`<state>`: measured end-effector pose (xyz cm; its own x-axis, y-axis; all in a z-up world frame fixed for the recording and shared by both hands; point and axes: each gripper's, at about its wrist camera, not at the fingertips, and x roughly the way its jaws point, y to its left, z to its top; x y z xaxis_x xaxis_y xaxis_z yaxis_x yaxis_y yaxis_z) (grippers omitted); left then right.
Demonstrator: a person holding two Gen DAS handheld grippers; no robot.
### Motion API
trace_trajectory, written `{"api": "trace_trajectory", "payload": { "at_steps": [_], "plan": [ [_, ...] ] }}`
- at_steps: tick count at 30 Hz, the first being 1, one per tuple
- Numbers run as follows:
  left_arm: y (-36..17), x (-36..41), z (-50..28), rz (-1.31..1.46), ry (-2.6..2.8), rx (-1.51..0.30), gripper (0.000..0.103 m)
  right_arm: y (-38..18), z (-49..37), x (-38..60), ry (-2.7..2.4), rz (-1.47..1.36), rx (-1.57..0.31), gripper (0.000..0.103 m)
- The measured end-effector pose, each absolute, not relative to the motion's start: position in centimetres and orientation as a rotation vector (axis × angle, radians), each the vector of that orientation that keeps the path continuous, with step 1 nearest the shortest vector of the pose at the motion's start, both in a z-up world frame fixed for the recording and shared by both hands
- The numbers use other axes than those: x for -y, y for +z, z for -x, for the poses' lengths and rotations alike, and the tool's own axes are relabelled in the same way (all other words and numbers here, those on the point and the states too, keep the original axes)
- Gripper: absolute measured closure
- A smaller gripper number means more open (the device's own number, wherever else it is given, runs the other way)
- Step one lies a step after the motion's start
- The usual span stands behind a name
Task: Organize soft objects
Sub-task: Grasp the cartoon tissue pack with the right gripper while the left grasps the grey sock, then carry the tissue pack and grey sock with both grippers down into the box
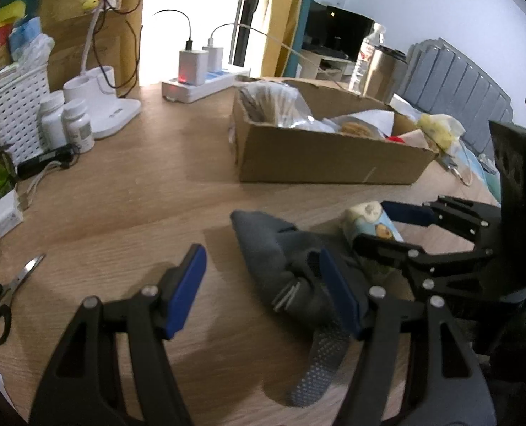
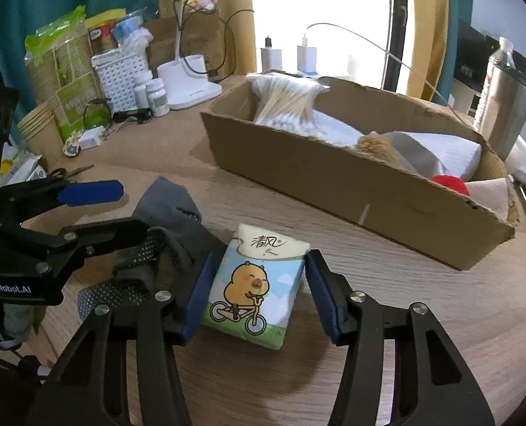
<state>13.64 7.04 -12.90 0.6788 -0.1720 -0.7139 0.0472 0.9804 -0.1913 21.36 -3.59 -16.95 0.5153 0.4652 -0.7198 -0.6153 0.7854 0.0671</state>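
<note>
A grey sock [image 1: 277,248] with a dotted sole lies crumpled on the wooden table [image 1: 138,213]. My left gripper [image 1: 263,284] is open over it, its right finger resting against the sock's folds and its left finger over bare wood. Just right of the sock lies a tissue pack [image 2: 259,284] printed with a cartoon animal on a bicycle. My right gripper [image 2: 259,284] has a blue pad against each side of the pack. In the left wrist view the right gripper [image 1: 387,227] holds the tissue pack [image 1: 369,220]. Behind stands an open cardboard box [image 2: 334,184] with cotton swabs, tissues and a red item.
Scissors [image 1: 0,301] lie at the table's left edge. Pill bottles [image 1: 67,124], a white basket [image 1: 17,110], a lamp base [image 1: 113,113] and a power strip [image 1: 199,85] line the back. A steel flask [image 2: 504,106] stands right of the box; paper cups [image 2: 39,131] stand left.
</note>
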Motion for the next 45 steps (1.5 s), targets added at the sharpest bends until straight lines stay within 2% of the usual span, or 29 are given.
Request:
{"api": "trace_trajectory", "payload": {
  "at_steps": [18,19,20,21,22,24,29,31,35,45],
  "plan": [
    [-14.8,-2.9,-15.4,0.060,-0.097,-0.906,0.036,-17.3,-22.3,9.1,0.587,0.116,-0.784,0.047],
    [-14.8,-2.8,-15.4,0.053,-0.102,-0.905,0.039,-17.2,-22.4,9.3,0.587,0.113,-0.780,0.047],
    [-14.8,-2.7,-15.4,0.047,-0.103,-0.907,0.051,-17.2,-22.4,9.5,0.587,0.109,-0.779,0.047],
    [-14.9,-2.5,-15.5,0.039,-0.103,-0.913,0.056,-17.2,-22.4,9.6,0.588,0.104,-0.777,0.047],
    [-14.8,-2.4,-15.5,0.033,-0.104,-0.913,0.058,-17.2,-22.4,9.9,0.589,0.099,-0.775,0.047],
    [-14.7,-2.1,-15.6,0.023,-0.108,-0.918,0.068,-17.1,-22.4,10.1,0.592,0.094,-0.771,0.047],
    [-13.9,-1.3,-15.3,0.024,-0.133,-0.903,0.070,-17.0,-22.3,10.9,0.594,0.081,-0.763,0.048],
    [-13.4,-0.7,-15.1,0.018,-0.150,-0.887,0.071,-17.0,-22.2,11.3,0.593,0.078,-0.760,0.051],
    [-12.7,0.3,-15.0,0.013,-0.173,-0.875,0.071,-16.7,-22.0,12.2,0.583,0.070,-0.750,0.052],
    [-11.3,1.6,-14.9,0.018,-0.193,-0.850,0.071,-16.8,-21.5,12.6,0.596,0.063,-0.765,0.053]
  ]
}}
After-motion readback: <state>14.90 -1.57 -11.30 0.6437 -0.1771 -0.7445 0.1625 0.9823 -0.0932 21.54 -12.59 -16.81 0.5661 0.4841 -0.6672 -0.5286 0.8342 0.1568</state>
